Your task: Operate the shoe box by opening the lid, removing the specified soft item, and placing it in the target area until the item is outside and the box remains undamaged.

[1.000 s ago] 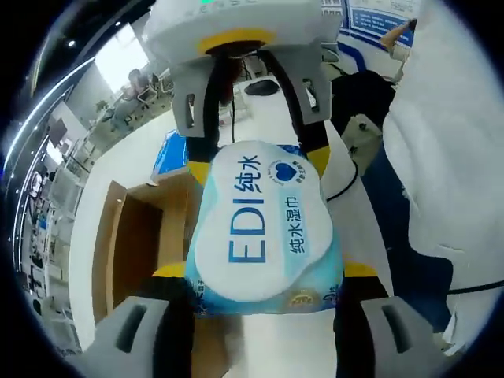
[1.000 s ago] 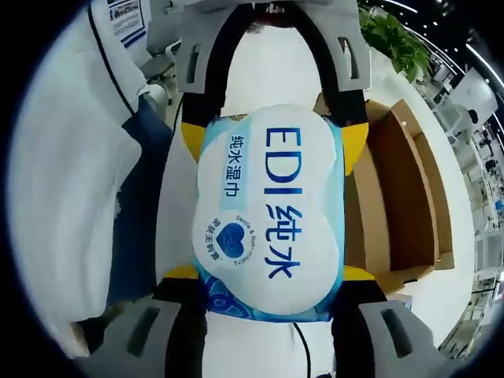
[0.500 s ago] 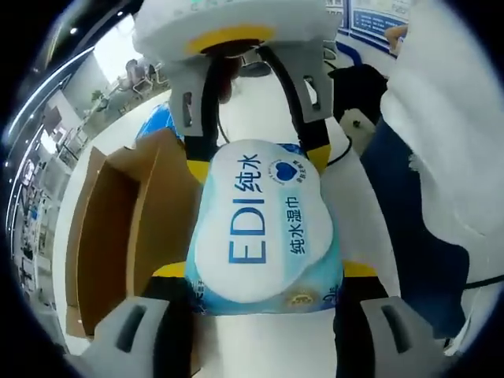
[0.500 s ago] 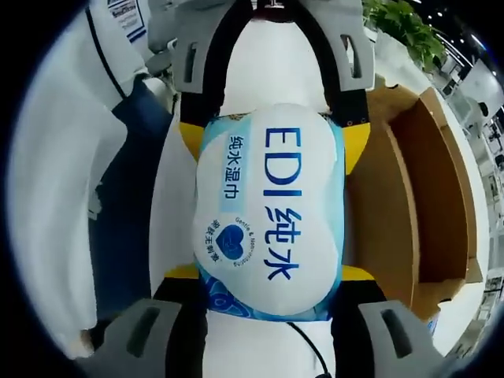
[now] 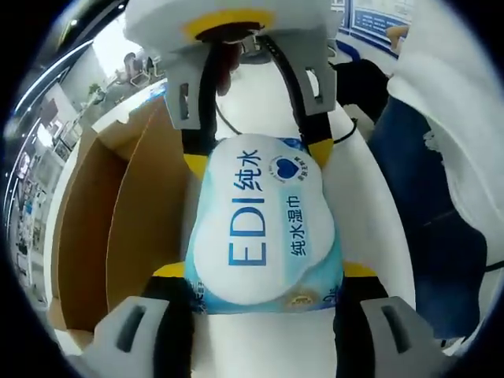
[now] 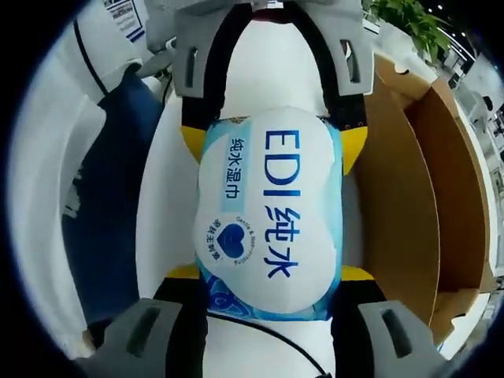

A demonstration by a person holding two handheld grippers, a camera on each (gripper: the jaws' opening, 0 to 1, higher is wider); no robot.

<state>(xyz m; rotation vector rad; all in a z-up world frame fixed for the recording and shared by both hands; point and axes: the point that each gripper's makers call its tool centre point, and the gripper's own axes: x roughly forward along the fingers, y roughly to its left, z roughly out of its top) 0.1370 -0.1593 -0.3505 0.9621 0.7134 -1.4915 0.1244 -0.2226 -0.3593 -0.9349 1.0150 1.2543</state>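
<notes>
Blue-and-white wipes pack (image 5: pixel 264 228) sits mid-frame, clamped at both ends: my left tongs (image 5: pixel 264 272) grip its near end, my right tongs (image 6: pixel 268 272) the other. Open cardboard box (image 5: pixel 118 236) lies at frame left on the white tabletop (image 5: pixel 370 213).

Open cardboard box (image 5: pixel 118 228) wall close beside the wipes pack (image 5: pixel 264 228) — person's leg (image 5: pixel 441 236) opposite.

Left tool (image 5: pixel 264 272) and right tool (image 6: pixel 268 273) nose to nose, jaws of each clamped on one shared pack.
</notes>
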